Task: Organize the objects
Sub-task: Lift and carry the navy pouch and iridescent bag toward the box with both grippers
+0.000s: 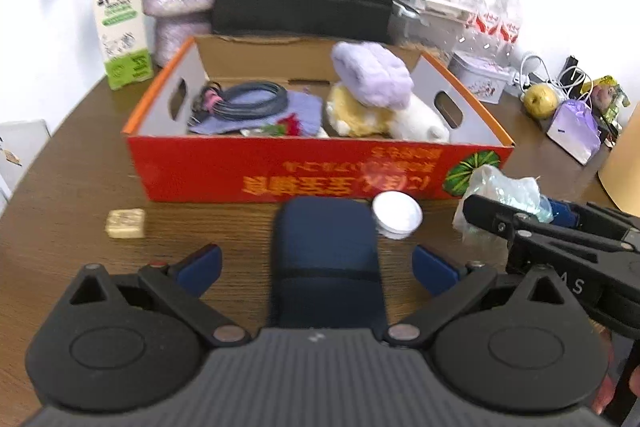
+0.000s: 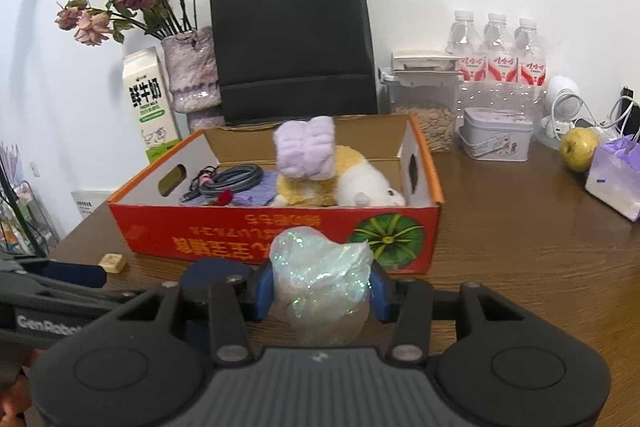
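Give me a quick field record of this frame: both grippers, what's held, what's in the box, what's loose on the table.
left gripper: open, around a dark blue case, pads clear of it
right gripper: shut on a crinkled iridescent plastic bag
box: red-orange cardboard, open top
box contents: coiled grey cable, purple cloth, plush toy, lilac towel roll
loose on table: small tan block, white lid
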Tool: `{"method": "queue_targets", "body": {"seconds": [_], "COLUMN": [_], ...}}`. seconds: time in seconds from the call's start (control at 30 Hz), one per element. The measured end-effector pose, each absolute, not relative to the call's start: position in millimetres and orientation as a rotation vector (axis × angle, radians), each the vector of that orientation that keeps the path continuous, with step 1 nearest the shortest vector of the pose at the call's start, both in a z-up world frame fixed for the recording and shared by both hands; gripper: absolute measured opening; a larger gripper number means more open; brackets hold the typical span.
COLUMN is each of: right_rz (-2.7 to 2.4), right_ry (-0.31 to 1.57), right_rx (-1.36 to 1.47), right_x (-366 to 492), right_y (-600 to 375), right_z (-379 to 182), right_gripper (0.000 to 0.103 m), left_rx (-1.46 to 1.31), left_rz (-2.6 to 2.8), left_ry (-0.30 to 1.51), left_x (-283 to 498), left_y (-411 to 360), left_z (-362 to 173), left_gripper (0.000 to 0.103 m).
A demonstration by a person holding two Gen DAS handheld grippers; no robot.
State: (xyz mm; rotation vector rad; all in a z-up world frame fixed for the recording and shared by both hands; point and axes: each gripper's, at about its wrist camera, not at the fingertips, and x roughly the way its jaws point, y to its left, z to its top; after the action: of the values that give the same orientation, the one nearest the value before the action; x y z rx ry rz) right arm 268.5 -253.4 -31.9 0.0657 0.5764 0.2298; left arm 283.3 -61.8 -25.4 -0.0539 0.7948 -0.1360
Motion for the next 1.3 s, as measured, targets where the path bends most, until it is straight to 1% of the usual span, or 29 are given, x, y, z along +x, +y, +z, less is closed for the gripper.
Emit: {"method": "queue_targets", "body": {"seconds": [0.17, 0.37, 0.53, 0.7, 0.77, 0.8, 0.83, 0.93, 1.07, 1.17, 1.27, 1.3], "right_rz": [0.206, 0.206, 0.216, 0.223, 0.224, 0.224, 0.225, 0.227, 0.234, 0.236, 0.237, 0.237], "right_ry": [0.587, 0.604, 0.604, 0.601, 0.599, 0.598, 0.597, 0.596, 0.591, 0.586, 0.585, 0.585], "right_rx": [0.053, 0.045, 0.024, 0.008, 0.007, 0.008, 0.008, 0.007, 0.003, 0.005, 0.009, 0.008], "right_x": [273.8, 274.8, 270.5, 265.6, 264.4, 263.9, 263.6, 262.4, 260.3, 258.2, 257.2, 257.0], "right_y": [-271.9, -281.9, -280.5, -278.4, -278.3, -278.4, -278.4, -277.7, -276.3, -276.8, -277.9, -278.0], "right_z": [-35.3, -39.7, -40.2, -39.2, -39.0, -38.9, -39.0, -39.2, -38.7, -37.8, -37.6, -37.6], "right_gripper": [0.046, 0.046, 0.047, 0.047, 0.047, 0.047, 0.047, 0.047, 0.047, 0.048, 0.048, 0.048], "left_rx": [-0.026, -0.045, 0.025, 0.030, 0.031, 0.031, 0.026, 0.020, 0.026, 0.033, 0.034, 0.033], "left_rz": [-0.125, -0.097, -0.058, -0.043, -0.042, -0.043, -0.045, -0.045, -0.032, -0.028, -0.035, -0.038], "left_ry": [0.858, 0.930, 0.911, 0.906, 0.884, 0.867, 0.860, 0.848, 0.844, 0.852, 0.832, 0.823], "left_x": [294.1, 301.6, 295.2, 291.0, 288.6, 286.5, 286.1, 286.9, 288.6, 289.8, 286.6, 284.9], "left_y": [-77.4, -76.7, -80.9, -82.8, -83.8, -84.7, -85.5, -87.3, -90.3, -91.7, -90.2, -89.3], "left_z": [-42.4, -61.3, -66.5, -66.6, -65.6, -63.2, -61.1, -61.3, -62.5, -62.0, -61.6, -60.7], "left_gripper": [0.103, 0.103, 0.103, 0.103, 0.093, 0.075, 0.072, 0.070, 0.072, 0.072, 0.068, 0.065]}}
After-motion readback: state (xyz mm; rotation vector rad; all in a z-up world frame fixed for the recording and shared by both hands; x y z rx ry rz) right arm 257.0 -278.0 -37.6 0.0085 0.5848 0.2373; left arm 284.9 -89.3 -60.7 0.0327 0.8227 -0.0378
